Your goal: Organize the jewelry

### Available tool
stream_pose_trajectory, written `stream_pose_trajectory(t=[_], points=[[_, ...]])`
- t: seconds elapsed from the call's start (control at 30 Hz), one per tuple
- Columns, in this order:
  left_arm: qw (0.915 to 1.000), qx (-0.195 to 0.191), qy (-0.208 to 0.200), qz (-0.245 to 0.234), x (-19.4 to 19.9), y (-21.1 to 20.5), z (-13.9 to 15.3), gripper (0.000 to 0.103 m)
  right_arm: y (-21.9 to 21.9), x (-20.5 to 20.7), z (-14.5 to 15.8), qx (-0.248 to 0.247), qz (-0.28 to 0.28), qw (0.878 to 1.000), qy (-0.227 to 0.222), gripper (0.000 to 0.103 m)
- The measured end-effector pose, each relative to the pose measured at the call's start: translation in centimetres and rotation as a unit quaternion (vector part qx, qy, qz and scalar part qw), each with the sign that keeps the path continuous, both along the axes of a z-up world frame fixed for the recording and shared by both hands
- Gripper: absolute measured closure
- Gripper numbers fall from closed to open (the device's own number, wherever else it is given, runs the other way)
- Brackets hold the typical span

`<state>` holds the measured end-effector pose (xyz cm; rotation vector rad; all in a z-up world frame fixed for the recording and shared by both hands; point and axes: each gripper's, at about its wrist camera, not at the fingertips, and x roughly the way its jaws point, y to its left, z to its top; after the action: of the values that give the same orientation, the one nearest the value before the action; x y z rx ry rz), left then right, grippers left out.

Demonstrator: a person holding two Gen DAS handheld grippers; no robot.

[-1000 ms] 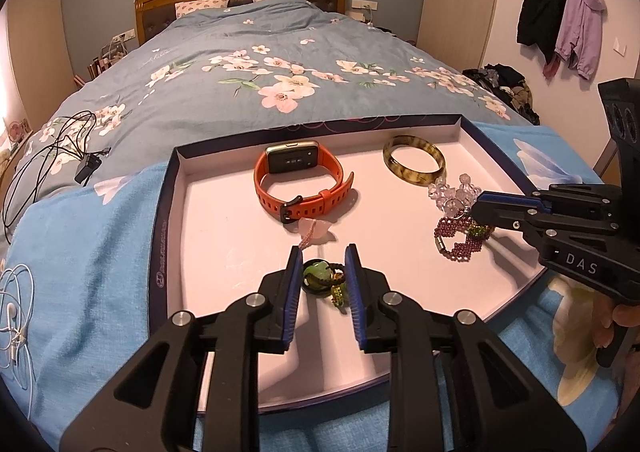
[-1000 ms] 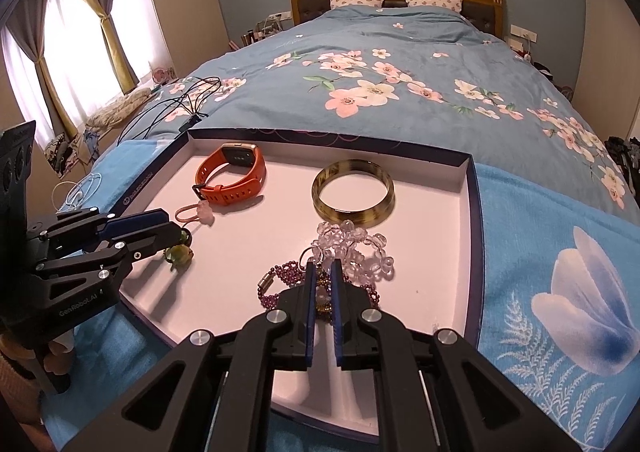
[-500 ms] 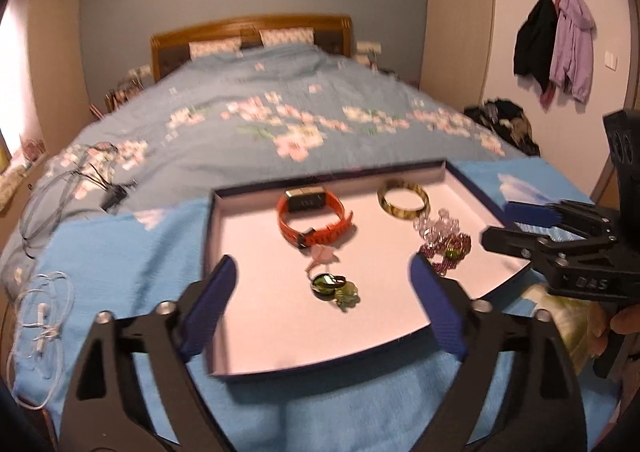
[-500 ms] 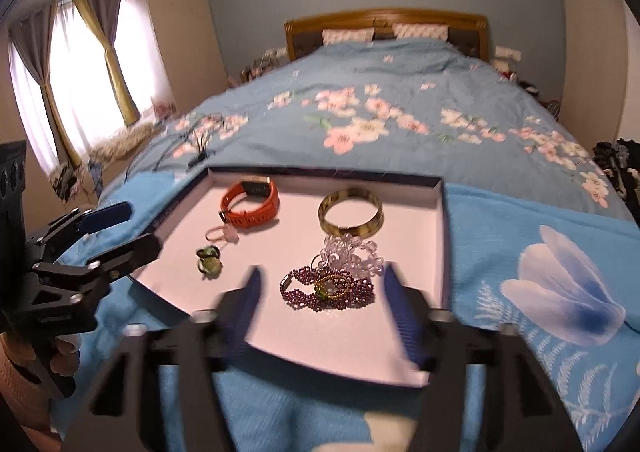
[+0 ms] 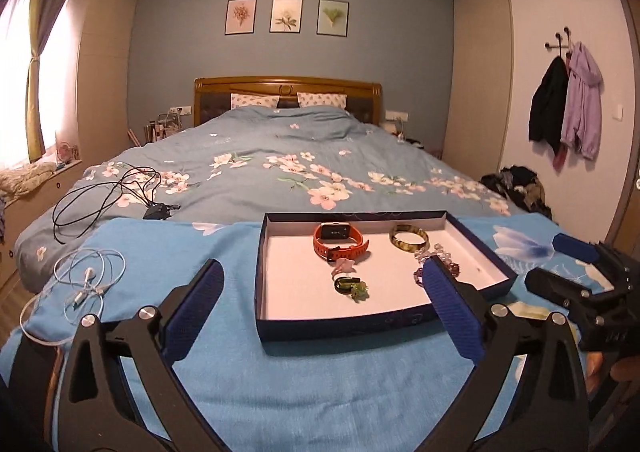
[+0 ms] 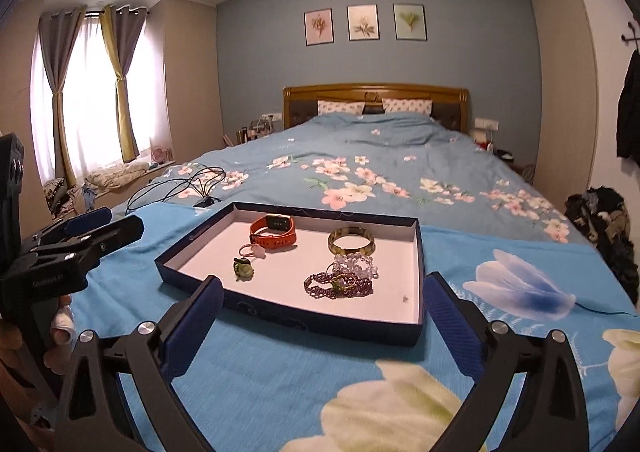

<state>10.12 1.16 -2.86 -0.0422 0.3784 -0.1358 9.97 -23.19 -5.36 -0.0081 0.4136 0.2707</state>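
The left gripper (image 5: 324,312) was wide apart with nothing in it, and so was the right gripper (image 6: 324,328). The right one's jaws had just been opening, with nothing between them. Both were held back from the tray (image 6: 200,240), over the blue blanket (image 6: 280,372) at the foot of the bed (image 6: 380,155).

All the jewelry lay inside the tray. The orange watch (image 6: 274,231) sat near the far edge, toward the left corner. The brown bangle (image 6: 351,240) sat near the far edge too, more to the right. A little pink ring (image 6: 253,250) lay just in front of the watch. The green ring (image 6: 243,268) lay just in front of that, toward the near left edge. The clear bead bracelet (image 6: 354,264) lay just in front of the bangle, and it touched the purple bead bracelet (image 6: 338,284), which was closer to the near edge.

It looked like the job was almost done or done. No jewelry could be seen on the blanket. Only some white cords (image 5: 80,284) and black cords (image 5: 116,191) lay on the bed, well apart from the tray. What might be left was pulling the two bead bracelets apart, since they still lay in a heap together.
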Motion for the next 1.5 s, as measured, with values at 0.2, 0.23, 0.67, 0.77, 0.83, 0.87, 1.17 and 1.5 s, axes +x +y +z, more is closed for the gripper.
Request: stream_pose_trajectory(t=[0.2, 0.23, 0.67, 0.77, 0.83, 0.87, 1.17, 1.5], points=[[0.9988, 0.009, -0.044, 0.018, -3.2, 0.0, 0.5, 0.006, 0.5, -2.0, 0.1, -0.008, -0.017, 0.999, -0.032, 0.006], [0.9984, 0.010, -0.052, 0.020, -3.6, -0.1, 0.6, 0.006, 0.5, -2.2, 0.1, -0.007, -0.017, 0.999, -0.035, 0.006], [0.9972, 0.014, -0.066, 0.033, -6.0, -0.7, 1.0, 0.006, 0.4, -3.0, 0.1, 0.010, -0.016, 0.999, -0.037, 0.006], [0.9967, 0.014, -0.069, 0.040, -6.1, -0.8, 1.0, 0.006, 0.4, -3.3, 0.3, 0.011, -0.017, 0.999, -0.041, 0.006], [0.9964, 0.015, -0.072, 0.043, -6.3, -0.8, 1.1, 0.006, 0.4, -3.3, 0.4, 0.013, -0.017, 0.999, -0.042, 0.006], [0.9963, 0.015, -0.072, 0.044, -6.2, -0.8, 1.1, 0.006, 0.4, -3.2, 0.4, 0.013, -0.018, 0.999, -0.042, 0.006], [0.9951, 0.019, -0.081, 0.055, -6.4, -0.9, 1.4, 0.006, 0.3, -3.4, 0.6, 0.016, -0.021, 0.998, -0.050, 0.006], [0.9945, 0.028, -0.085, 0.054, -6.4, -1.4, 1.3, 0.006, 0.3, -3.6, 0.7, 0.015, -0.023, 0.998, -0.051, 0.006]])
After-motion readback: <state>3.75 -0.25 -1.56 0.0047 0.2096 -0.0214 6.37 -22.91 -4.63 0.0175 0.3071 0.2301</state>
